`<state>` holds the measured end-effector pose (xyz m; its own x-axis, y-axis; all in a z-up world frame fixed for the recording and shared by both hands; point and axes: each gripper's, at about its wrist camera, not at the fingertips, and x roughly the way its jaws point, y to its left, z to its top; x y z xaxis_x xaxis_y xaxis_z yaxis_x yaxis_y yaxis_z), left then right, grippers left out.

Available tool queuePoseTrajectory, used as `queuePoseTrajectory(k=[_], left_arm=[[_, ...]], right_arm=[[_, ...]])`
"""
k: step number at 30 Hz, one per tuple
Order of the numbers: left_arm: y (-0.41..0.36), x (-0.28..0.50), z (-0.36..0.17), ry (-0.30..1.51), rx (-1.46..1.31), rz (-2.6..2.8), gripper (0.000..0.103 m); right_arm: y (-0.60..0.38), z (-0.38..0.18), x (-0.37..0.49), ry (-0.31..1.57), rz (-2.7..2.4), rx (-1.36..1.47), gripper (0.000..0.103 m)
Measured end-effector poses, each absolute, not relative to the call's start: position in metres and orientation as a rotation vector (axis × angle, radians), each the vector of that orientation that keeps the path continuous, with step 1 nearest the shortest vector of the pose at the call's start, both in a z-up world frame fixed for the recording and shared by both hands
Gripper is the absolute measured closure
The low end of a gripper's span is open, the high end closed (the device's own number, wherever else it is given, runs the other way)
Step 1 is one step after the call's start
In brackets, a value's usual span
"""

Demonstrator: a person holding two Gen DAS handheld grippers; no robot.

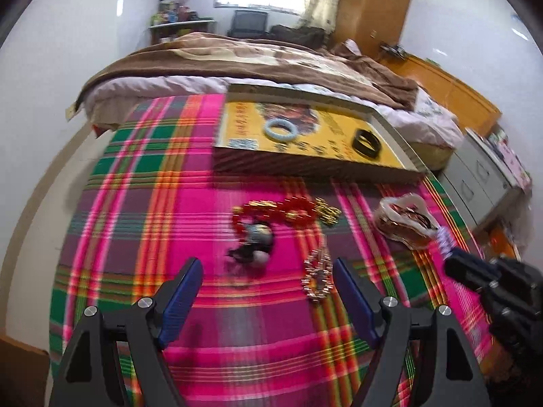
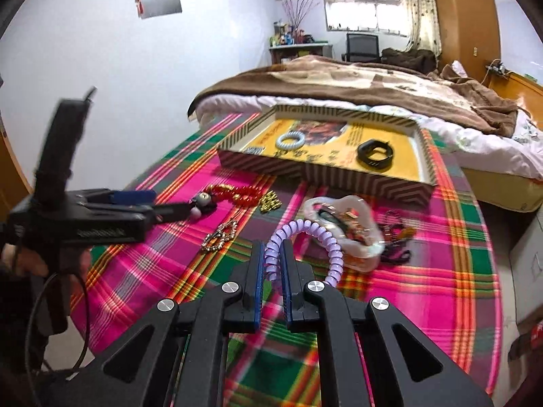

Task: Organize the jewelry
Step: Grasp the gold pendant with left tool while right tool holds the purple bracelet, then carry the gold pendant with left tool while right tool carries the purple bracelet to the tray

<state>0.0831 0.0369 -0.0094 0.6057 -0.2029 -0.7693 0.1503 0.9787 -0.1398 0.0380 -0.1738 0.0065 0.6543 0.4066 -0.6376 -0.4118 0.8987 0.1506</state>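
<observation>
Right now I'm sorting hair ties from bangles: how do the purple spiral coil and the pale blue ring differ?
The purple spiral coil is stretched into an open, uneven loop; the pale blue ring is a neat closed circle. The coil is pinched in the right gripper, clear of the plaid cloth; the ring lies flat, untouched. The ring is already inside the striped box; the coil is not. Both are light-coloured loops.

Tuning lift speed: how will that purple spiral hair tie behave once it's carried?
Probably springy: the purple spiral hair tie already arcs out of the shut right gripper. Its free end hangs low, so it may snag the plastic bag. Looks light.
</observation>
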Motion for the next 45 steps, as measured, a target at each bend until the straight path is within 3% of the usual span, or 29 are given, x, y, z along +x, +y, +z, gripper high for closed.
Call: queuePoseTrajectory(k=[12,26,29,45], left_arm=[[-0.008,0.094,-0.038,0.979,0.039,-0.248,0.029],[-0.011,0.100,-0.042,0.981,0.052,-0.213,0.076],[-0.014,0.100,-0.042,0.979,0.060,-0.223,0.082],[-0.010,0.098,-0.033,0.948,0.046,-0.220,0.089]], right_arm=[[-0.209,0.010,0.026,0.691,0.400,0.016,0.094],[-0.218,0.004,0.029,0.697,0.396,0.041,0.094],[-0.217,0.003,0.029,0.699,0.394,0.041,0.094],[-0.217,0.003,0.032,0.700,0.380,0.046,0.094]])
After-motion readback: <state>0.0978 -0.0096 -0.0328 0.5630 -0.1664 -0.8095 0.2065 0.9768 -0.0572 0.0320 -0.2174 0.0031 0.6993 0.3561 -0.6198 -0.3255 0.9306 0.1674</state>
